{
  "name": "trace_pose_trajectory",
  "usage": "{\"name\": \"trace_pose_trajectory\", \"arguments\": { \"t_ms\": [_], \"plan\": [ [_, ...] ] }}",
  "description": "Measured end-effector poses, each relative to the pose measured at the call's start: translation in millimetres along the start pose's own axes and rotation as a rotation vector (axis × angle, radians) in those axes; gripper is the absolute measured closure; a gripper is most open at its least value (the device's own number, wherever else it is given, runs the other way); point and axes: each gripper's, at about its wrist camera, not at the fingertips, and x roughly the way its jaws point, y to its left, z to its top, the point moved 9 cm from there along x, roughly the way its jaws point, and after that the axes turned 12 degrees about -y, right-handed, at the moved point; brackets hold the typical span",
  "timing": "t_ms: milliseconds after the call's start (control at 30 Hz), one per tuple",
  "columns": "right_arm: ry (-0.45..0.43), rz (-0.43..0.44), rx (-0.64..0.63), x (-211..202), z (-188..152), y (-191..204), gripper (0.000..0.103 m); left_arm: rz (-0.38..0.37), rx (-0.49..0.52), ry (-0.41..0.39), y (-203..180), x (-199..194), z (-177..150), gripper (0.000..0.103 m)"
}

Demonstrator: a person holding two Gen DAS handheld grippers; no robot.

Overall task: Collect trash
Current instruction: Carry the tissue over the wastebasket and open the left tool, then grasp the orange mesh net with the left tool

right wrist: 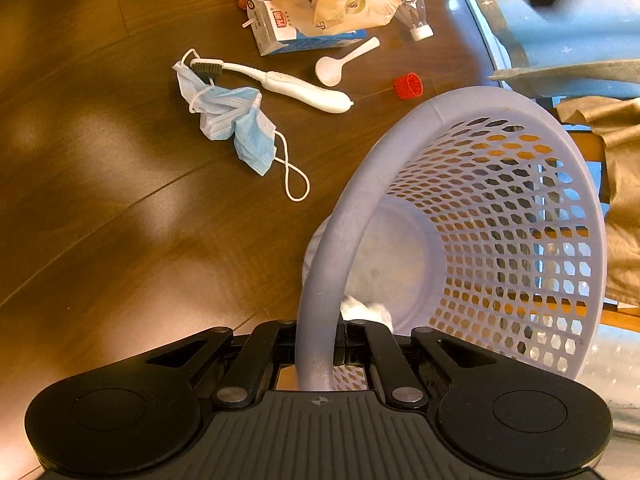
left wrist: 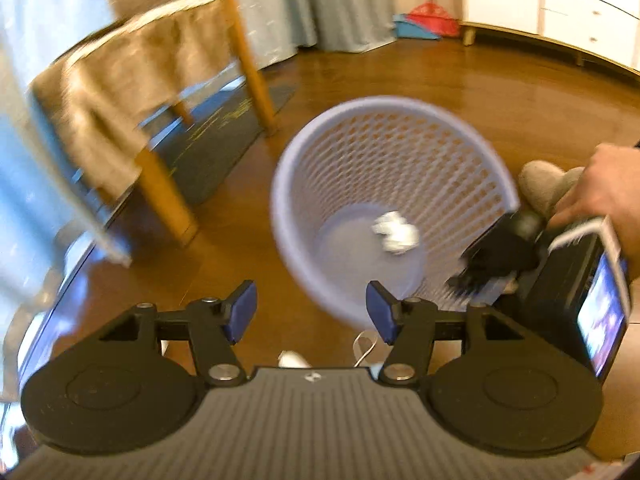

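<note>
While right tongs [right wrist: 316, 354] pinch basket [right wrist: 400, 152] rim, left tongs [left wrist: 311, 312] spread (empty), carton [right wrist: 280, 28] print unreadable

A crumpled white paper wad [left wrist: 396, 233] lies inside the tilted lavender mesh basket [left wrist: 400, 148].

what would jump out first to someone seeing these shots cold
The lavender mesh basket dominates, tilted, its rim pinched in the right tool. A crumpled white paper wad lies on its bottom, with the left tool open and empty above it. Beyond lies litter on the wooden floor: a blue face mask, white toothbrush and red bottle cap.
</note>
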Motion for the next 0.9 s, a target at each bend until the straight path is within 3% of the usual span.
{"name": "trace_pose_trajectory", "arguments": {
  "t_ms": [167, 500, 900],
  "plan": [
    [0.001, 0.001, 0.001, -0.6, 1.3, -1.2, 0.102, 0.076, -0.027, 0.095, 29.2, -11.2, -51.8, 0.047],
    [0.003, 0.003, -0.002, 0.9, 5.1, -2.0, 0.102, 0.130, -0.047, 0.231, 41.6, -14.8, -136.9, 0.047],
    [0.004, 0.005, 0.001, 1.9, 7.5, -3.6, 0.102, 0.186, -0.011, 0.304, 68.1, -4.3, -176.4, 0.047]
  ]
}}
